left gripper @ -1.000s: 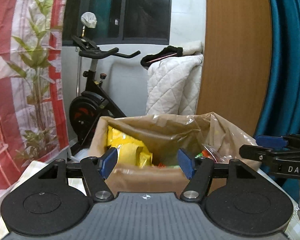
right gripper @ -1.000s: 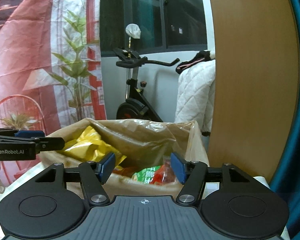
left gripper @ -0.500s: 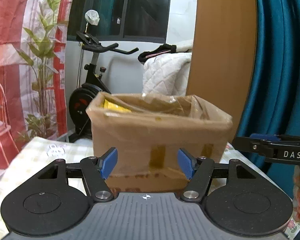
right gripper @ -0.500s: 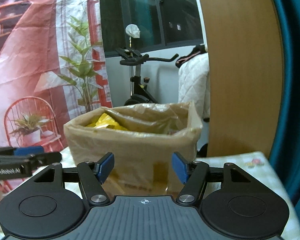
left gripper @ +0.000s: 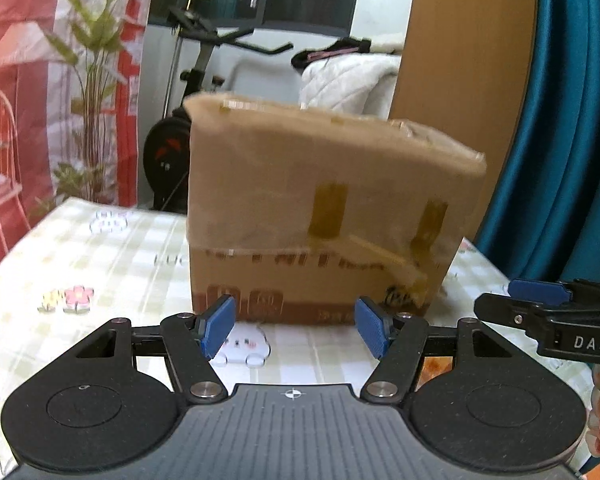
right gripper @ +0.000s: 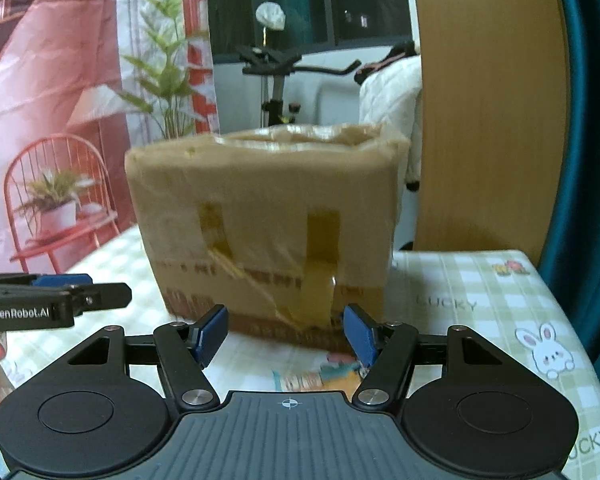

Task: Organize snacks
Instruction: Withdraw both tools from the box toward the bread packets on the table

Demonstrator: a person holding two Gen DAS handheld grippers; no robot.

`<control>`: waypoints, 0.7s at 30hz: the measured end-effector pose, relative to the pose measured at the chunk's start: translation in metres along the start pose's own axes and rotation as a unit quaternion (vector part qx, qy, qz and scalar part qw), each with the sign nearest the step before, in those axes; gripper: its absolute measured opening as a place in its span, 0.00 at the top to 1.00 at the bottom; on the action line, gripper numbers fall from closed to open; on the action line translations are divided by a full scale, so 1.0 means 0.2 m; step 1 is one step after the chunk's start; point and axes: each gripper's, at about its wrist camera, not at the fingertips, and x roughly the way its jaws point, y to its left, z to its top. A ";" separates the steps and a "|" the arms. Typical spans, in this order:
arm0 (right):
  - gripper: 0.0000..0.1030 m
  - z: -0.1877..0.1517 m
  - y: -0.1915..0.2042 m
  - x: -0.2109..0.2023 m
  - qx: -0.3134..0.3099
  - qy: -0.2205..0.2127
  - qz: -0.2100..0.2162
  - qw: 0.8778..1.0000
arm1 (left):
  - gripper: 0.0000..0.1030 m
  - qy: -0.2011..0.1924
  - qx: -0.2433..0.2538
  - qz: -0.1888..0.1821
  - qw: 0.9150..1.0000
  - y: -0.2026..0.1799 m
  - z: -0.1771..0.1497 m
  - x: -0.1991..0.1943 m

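Both grippers, left gripper [left gripper: 294, 330] and right gripper [right gripper: 286, 334], had fingers wide, holding nothing. Cardboard box [left gripper: 324, 216] sat at 12 o'clock on the bench [left gripper: 100, 264]. Looked like the reaching step; next I'd guess a snack packet [right gripper: 324, 376] at 6 o'clock.

Blurry cardboard box [right gripper: 268, 216], perhaps taped

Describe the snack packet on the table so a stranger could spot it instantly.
Start at the checked tablecloth and find the tall taped cardboard box. Just in front of its base, below the right gripper, lies a flat colourful packet, the only loose item there.
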 end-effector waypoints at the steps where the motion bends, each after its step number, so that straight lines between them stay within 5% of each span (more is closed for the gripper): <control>1: 0.41 -0.02 -0.01 0.01 0.002 0.004 -0.002 1.000 | 0.34 0.003 0.001 -0.001 1.000 0.00 -0.02 0.00; 21: 0.41 -0.32 -0.31 0.11 0.069 0.075 -0.045 0.994 | 0.34 0.048 0.017 -0.025 0.998 -0.04 -0.15 0.16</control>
